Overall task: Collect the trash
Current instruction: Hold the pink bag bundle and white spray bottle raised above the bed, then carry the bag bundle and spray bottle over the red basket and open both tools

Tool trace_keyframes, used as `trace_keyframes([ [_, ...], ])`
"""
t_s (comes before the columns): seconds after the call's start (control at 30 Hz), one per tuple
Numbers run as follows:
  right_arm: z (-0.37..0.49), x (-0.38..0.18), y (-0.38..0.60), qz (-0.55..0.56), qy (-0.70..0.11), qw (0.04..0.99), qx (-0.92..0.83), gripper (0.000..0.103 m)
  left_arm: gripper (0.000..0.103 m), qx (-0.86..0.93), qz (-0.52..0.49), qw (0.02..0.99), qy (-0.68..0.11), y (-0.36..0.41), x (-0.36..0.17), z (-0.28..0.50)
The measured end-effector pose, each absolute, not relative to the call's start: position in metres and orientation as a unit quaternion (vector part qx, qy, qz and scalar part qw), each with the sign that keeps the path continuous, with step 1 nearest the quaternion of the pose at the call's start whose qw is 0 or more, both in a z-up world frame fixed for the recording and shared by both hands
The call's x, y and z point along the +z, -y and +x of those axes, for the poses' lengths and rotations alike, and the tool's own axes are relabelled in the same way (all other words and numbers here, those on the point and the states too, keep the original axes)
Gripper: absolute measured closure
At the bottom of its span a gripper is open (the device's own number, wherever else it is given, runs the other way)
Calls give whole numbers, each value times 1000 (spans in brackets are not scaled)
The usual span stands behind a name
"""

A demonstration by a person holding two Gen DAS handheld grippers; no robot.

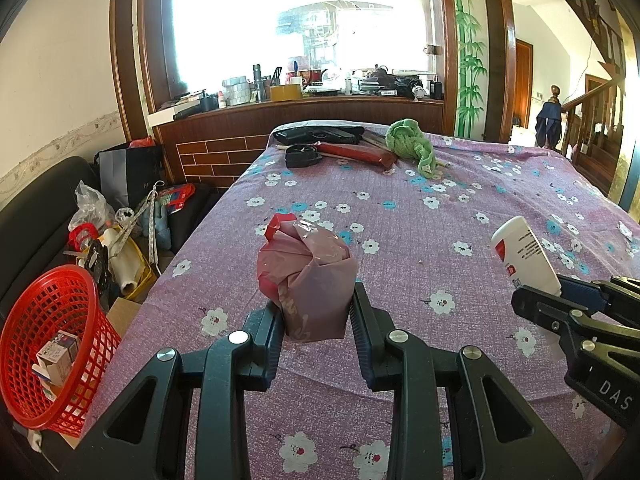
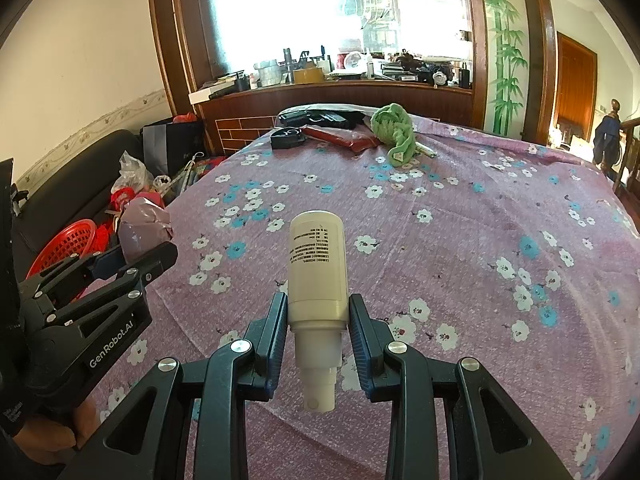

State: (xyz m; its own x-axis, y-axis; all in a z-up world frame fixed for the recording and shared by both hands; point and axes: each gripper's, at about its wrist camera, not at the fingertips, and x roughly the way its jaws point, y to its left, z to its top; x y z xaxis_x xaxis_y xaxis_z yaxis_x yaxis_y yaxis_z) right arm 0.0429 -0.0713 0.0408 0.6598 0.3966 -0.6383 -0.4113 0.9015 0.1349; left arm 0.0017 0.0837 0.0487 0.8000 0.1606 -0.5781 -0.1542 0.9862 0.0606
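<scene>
My left gripper (image 1: 316,312) is shut on a crumpled pink plastic bag (image 1: 308,276) and holds it above the flowered purple cloth (image 1: 400,220). My right gripper (image 2: 318,316) is shut on a white bottle (image 2: 318,264), base pointing forward, nozzle toward the camera. The bottle (image 1: 524,256) and right gripper (image 1: 560,300) show at the right of the left wrist view. The pink bag (image 2: 140,228) and left gripper (image 2: 132,260) show at the left of the right wrist view. A red mesh basket (image 1: 52,344) with small cartons stands left of the table, also seen in the right wrist view (image 2: 60,248).
At the table's far end lie a green cloth (image 1: 412,144), a red flat pack (image 1: 360,154), a black case (image 1: 302,156) and a black pistol-shaped thing (image 1: 320,134). Bags and clutter (image 1: 120,232) crowd the dark sofa on the left. A cluttered wooden ledge (image 1: 304,96) stands behind.
</scene>
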Motion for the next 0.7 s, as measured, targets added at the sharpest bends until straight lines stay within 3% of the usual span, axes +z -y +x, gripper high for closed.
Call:
trace_keyframes([
  [0.7, 6, 67, 59, 8, -349, 904, 247, 70, 73, 111, -6, 952, -286, -109, 75, -53],
])
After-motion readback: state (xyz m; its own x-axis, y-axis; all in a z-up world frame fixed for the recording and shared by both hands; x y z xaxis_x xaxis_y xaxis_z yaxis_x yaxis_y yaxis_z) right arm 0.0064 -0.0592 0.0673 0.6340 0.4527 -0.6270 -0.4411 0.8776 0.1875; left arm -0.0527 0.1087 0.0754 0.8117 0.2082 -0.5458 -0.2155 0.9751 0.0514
